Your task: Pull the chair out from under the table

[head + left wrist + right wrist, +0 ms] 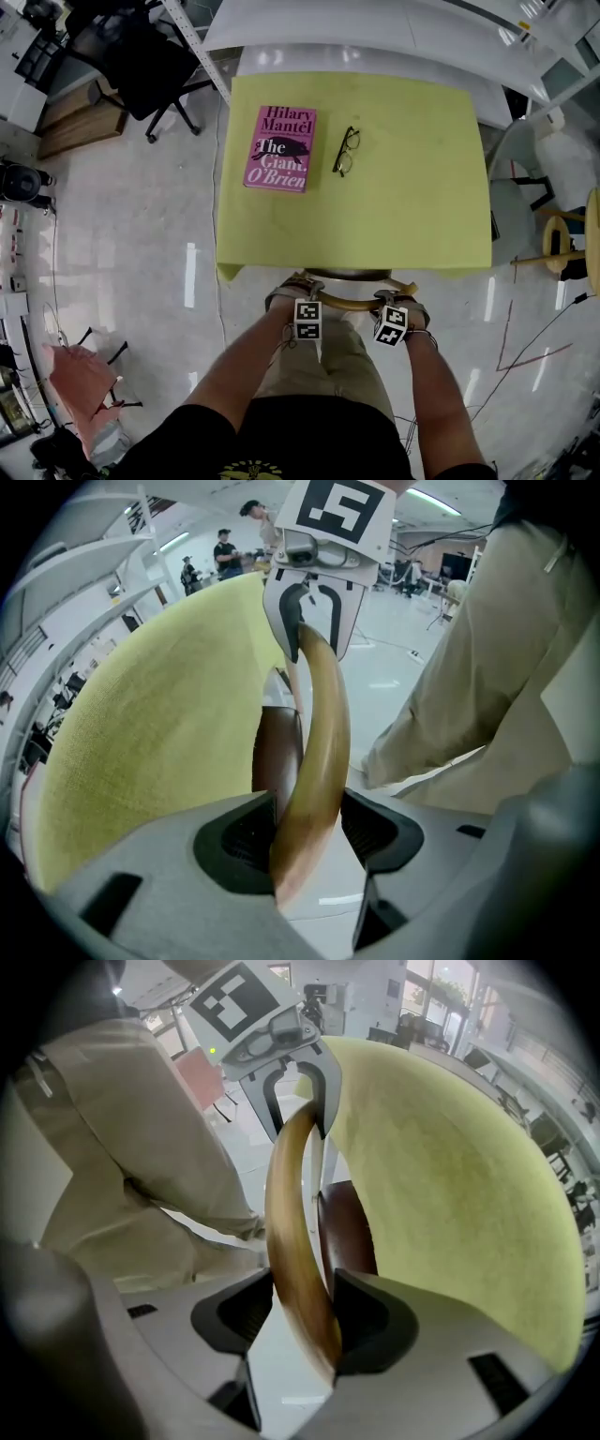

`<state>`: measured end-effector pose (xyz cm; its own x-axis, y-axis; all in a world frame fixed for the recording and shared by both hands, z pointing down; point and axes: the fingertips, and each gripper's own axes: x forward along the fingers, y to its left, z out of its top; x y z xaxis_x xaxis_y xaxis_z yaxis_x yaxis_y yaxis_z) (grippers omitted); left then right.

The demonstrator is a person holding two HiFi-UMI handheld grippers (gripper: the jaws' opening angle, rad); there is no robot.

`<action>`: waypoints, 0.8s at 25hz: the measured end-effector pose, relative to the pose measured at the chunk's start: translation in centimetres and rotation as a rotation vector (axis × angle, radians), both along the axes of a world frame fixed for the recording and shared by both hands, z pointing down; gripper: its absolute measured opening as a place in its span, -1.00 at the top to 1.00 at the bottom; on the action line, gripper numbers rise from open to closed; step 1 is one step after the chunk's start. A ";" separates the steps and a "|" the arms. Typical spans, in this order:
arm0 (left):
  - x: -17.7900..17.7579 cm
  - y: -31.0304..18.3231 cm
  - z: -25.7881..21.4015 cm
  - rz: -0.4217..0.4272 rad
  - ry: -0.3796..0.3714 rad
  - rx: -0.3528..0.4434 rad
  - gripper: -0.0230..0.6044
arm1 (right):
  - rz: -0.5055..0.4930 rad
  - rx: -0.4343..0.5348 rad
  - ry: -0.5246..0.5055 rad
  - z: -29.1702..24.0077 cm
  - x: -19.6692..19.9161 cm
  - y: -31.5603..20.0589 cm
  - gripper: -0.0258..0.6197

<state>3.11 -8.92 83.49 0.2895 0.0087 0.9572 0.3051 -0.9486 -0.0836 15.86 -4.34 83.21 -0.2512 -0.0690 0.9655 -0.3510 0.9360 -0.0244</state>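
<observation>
The chair is tucked under the table (375,234), which is covered by a yellow-green cloth. Only its curved wooden back rail (356,303) shows at the near edge. My left gripper (292,289) is shut on the rail's left end and my right gripper (398,300) on its right end. In the left gripper view the rail (319,742) runs between the jaws of the left gripper (305,832), with the dark brown seat (277,757) behind. The right gripper view shows the rail (295,1232) clamped in the right gripper (298,1321).
A pink book (281,148) and a pair of glasses (345,151) lie on the cloth. A black office chair (141,66) stands at the far left and a wooden stool (562,239) at the right. Cables (525,356) trail over the floor. My legs are right behind the rail.
</observation>
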 end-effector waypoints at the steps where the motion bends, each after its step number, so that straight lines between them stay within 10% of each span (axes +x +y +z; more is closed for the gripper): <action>1: -0.2 0.2 0.0 0.018 -0.003 -0.001 0.25 | 0.017 -0.001 0.000 0.0 -0.2 0.4 0.32; 20: -2.1 2.0 0.2 0.229 -0.023 0.001 0.25 | 0.235 -0.019 0.035 0.0 -3.6 4.7 0.32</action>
